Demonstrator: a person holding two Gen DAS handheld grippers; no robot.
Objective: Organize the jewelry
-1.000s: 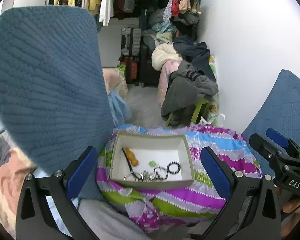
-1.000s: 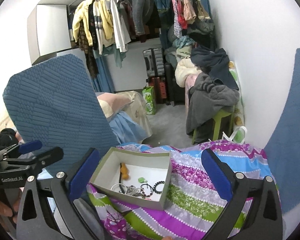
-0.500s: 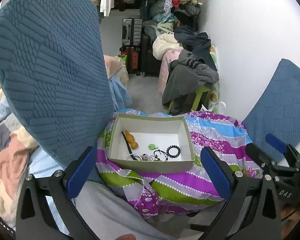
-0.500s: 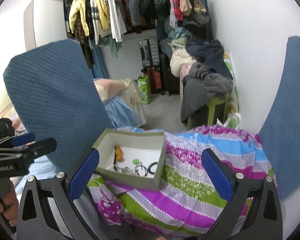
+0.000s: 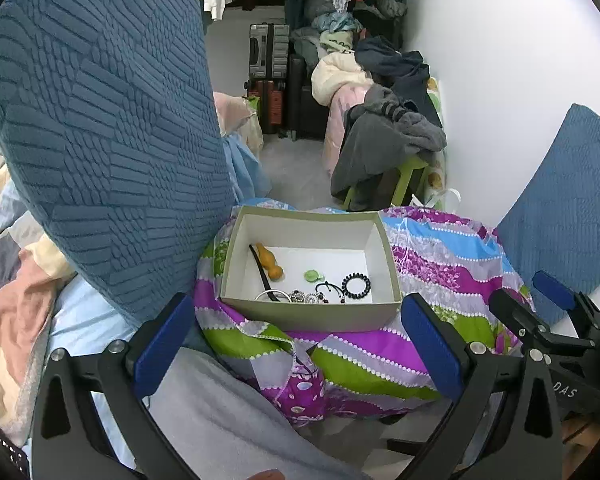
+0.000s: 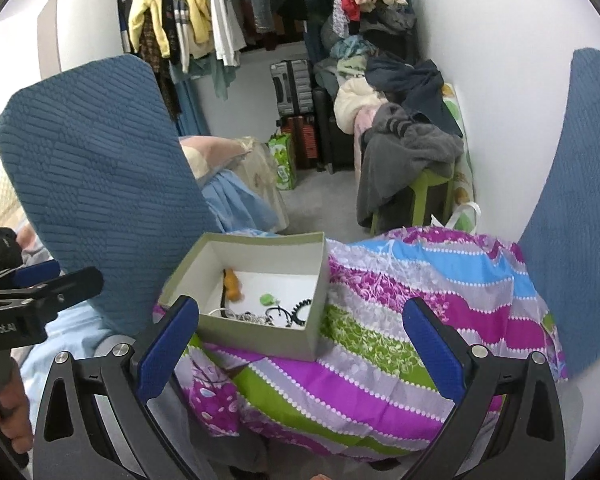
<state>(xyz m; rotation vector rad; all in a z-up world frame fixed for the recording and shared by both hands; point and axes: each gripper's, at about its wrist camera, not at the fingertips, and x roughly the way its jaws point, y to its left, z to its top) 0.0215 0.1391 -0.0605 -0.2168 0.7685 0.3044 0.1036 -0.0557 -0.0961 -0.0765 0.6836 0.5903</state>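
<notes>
Currently, left wrist view: left gripper (image 5: 296, 344) spread wide, empty; jewelry box (image 5: 310, 314) sits on the striped cushion (image 5: 440, 268) dead ahead between the fingers, jewelry pile (image 5: 312, 294) along its near wall. Right wrist view: right gripper (image 6: 300, 338) also spread, empty; box (image 6: 260, 336) lies ahead-left. Left gripper judged better aligned.

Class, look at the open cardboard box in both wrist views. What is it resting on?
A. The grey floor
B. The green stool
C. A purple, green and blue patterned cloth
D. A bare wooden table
C: the box sits on the striped patterned cloth, which spreads out under and around it in both views.
</notes>
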